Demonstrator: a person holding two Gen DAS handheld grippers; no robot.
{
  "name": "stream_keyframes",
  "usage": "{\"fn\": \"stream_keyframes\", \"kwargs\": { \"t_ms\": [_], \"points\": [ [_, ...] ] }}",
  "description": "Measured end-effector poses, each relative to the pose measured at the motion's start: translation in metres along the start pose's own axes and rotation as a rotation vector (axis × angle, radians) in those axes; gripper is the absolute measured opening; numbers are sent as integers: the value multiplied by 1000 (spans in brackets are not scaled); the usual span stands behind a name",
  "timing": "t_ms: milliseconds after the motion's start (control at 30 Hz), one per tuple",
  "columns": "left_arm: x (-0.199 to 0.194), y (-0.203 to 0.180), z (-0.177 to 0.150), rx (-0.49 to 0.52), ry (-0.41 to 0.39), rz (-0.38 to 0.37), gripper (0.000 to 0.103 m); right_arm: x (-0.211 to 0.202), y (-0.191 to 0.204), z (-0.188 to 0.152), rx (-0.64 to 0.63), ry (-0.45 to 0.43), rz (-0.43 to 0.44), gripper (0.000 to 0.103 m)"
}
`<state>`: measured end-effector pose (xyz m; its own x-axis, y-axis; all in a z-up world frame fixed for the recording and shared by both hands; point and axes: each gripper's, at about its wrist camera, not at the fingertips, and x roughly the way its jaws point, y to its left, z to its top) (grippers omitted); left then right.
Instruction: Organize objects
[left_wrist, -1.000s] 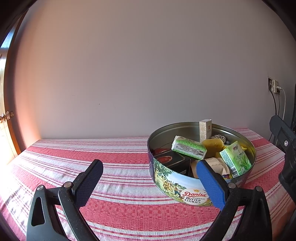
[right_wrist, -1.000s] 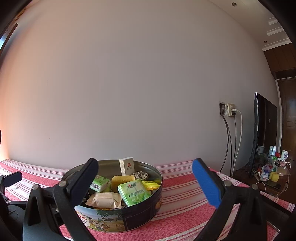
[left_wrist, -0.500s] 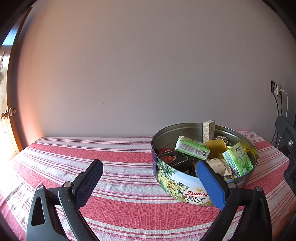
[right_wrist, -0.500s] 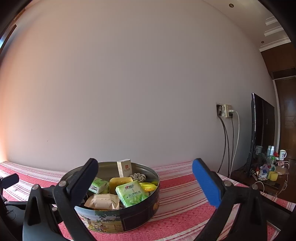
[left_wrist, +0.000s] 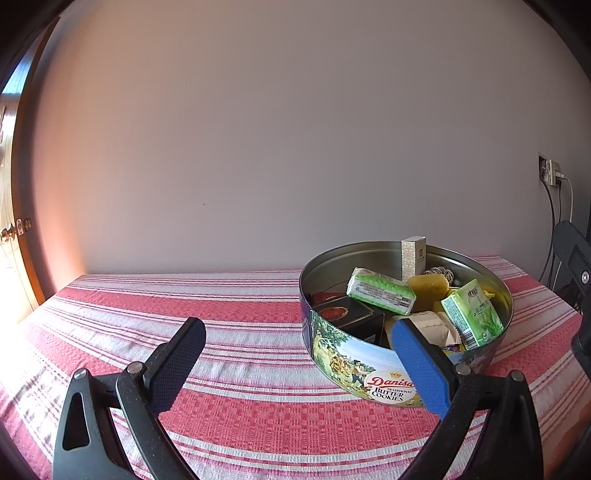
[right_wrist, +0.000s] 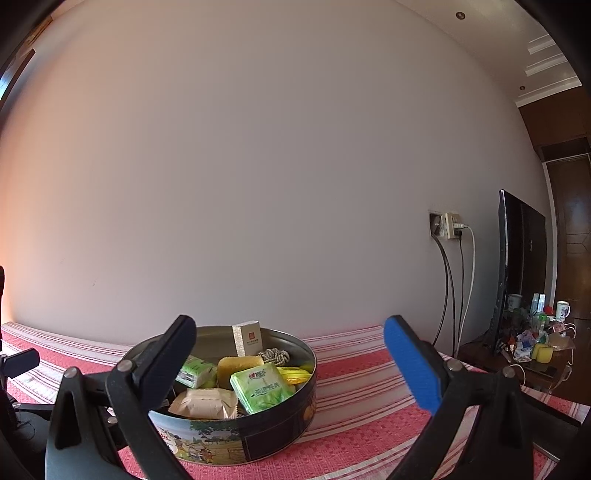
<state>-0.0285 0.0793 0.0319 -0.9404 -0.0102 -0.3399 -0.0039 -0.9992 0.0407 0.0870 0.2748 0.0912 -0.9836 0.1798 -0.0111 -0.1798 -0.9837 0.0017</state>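
Left gripper (left_wrist: 295, 354) and right gripper (right_wrist: 290, 350) both agape, empty; packed cookie tin (left_wrist: 354, 363) ahead on striped counter (left_wrist: 184, 306); TV (right_wrist: 517, 258) right.

Both cams sit low over the striped surface (left_wrist: 240, 306), looking out along their own fingers toward the plain wall (left_wrist: 258, 129). The left wrist one looks from the left with the cookie tin (left_wrist: 354, 365) close on its right side. The right wrist one looks from the tin's other side, tin (right_wrist: 273, 435) low and left, TV (right_wrist: 517, 266) far right. Both catch the tin, the wall and the wall socket (right_wrist: 448, 226).
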Motion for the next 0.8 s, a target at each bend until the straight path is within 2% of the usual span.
{"fn": "stream_keyframes", "kwargs": {
  "t_ms": [800],
  "points": [
    [-7,-7,1,35,-40,-10,102,-3,-4,2,12,-1,1,103]
  ]
}}
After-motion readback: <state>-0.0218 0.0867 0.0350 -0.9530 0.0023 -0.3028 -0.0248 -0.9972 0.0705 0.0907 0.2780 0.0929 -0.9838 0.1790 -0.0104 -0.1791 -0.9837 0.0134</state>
